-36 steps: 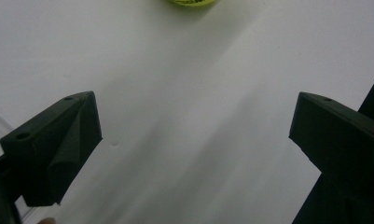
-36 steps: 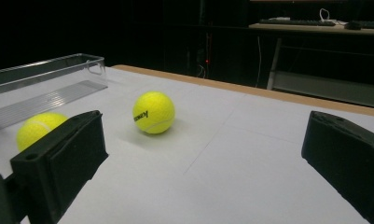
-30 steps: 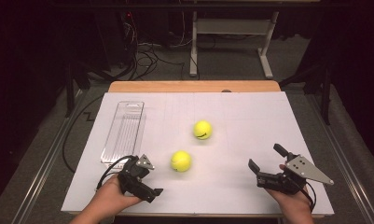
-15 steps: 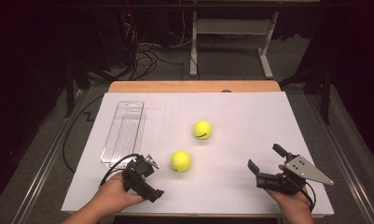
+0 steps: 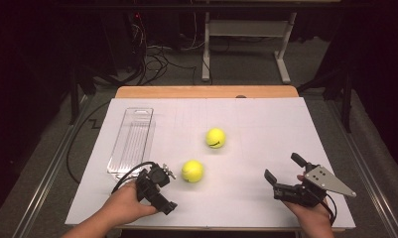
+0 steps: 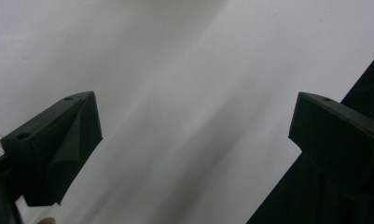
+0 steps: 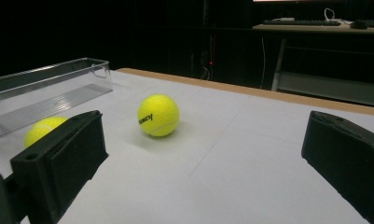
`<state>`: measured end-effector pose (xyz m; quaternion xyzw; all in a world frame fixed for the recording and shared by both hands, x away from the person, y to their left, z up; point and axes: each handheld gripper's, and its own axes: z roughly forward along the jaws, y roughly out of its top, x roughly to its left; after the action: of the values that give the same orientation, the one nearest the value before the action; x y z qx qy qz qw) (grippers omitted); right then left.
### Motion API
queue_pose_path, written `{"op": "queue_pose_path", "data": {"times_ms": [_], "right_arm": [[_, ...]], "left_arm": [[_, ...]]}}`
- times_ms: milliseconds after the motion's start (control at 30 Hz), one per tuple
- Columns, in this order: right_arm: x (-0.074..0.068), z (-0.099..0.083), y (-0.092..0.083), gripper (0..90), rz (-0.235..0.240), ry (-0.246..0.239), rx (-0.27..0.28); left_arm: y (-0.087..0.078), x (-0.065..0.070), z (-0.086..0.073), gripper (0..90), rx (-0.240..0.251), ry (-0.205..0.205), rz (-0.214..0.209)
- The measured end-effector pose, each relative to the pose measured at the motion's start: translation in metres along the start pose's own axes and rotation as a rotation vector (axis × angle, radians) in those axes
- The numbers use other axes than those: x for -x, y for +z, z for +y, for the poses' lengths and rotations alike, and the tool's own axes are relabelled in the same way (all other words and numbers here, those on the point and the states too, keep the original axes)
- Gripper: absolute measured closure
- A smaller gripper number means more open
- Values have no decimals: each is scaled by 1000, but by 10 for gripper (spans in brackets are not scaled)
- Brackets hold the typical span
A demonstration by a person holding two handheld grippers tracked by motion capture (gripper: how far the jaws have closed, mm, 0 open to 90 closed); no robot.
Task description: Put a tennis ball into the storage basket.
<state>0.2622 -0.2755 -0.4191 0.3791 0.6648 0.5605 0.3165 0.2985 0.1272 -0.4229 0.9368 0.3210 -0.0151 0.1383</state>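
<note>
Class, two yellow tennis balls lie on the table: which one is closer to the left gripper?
The nearer tennis ball, lying just right of the left gripper; the farther tennis ball sits further up the table, toward its middle.

A darkened lab or test room: behind the white-covered table [image 5: 266, 124] cables [image 5: 157, 59] trail over a grey floor, a metal desk frame [image 5: 246, 34] stands, and beyond it a keyboard [image 7: 296, 21] rests on a desk.
</note>
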Motion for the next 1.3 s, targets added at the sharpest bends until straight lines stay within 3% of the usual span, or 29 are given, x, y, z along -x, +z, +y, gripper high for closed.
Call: {"op": "queue_pose_path", "data": {"times_ms": [467, 933, 1300], "right_arm": [[1, 1, -2, 1, -5, 4, 6], [1, 1, -2, 1, -7, 8, 10], [2, 2, -3, 2, -8, 3, 15]], "left_arm": [[2, 0, 20, 7, 42, -23, -67], [6, 1, 37, 7, 22, -34, -67], [7, -6, 50, 7, 25, -51, -75]]}}
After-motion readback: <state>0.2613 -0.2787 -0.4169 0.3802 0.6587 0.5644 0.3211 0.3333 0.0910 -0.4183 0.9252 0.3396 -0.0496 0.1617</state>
